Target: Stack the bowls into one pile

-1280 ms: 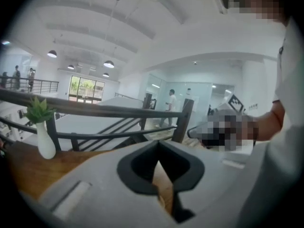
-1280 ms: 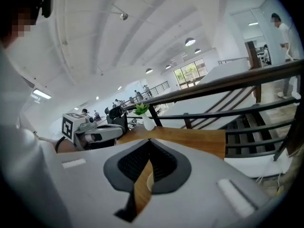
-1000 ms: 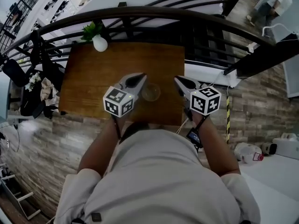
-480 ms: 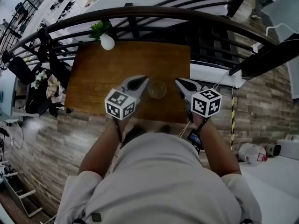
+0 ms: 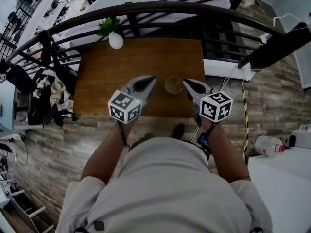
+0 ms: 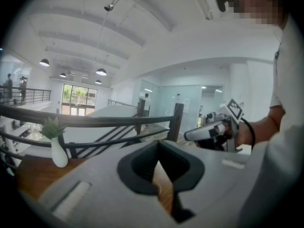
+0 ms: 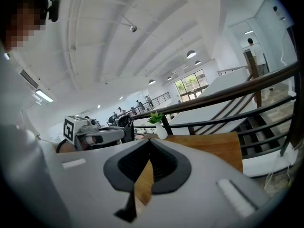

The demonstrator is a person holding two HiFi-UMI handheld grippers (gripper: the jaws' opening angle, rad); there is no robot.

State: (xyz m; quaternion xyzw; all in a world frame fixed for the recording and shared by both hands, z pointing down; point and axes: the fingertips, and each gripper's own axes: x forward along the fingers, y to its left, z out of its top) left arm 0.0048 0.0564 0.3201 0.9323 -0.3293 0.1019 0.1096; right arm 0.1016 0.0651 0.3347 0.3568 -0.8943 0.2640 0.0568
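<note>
A small pile of clear bowls (image 5: 173, 85) stands near the front right of the wooden table (image 5: 104, 76). My left gripper (image 5: 149, 80) hovers just left of the pile, jaws shut and holding nothing. My right gripper (image 5: 186, 83) hovers just right of it, also shut and holding nothing. Neither touches the bowls. In the left gripper view the left gripper (image 6: 159, 144) shows its jaws closed to a point, with the right gripper (image 6: 191, 136) off to the side. The right gripper view shows the right gripper (image 7: 149, 141) closed, and the left gripper (image 7: 124, 133) beside it.
A white vase with a green plant (image 5: 115, 39) stands at the table's far left corner. A black railing (image 5: 155, 8) runs right behind the table. The table's near edge (image 5: 146, 116) lies under my hands, with a brick-patterned floor (image 5: 53, 144) below.
Both grippers have drawn back toward the table's near edge, still shut. The pile of bowls has stayed where it was and now lies level with the fingertips.
</note>
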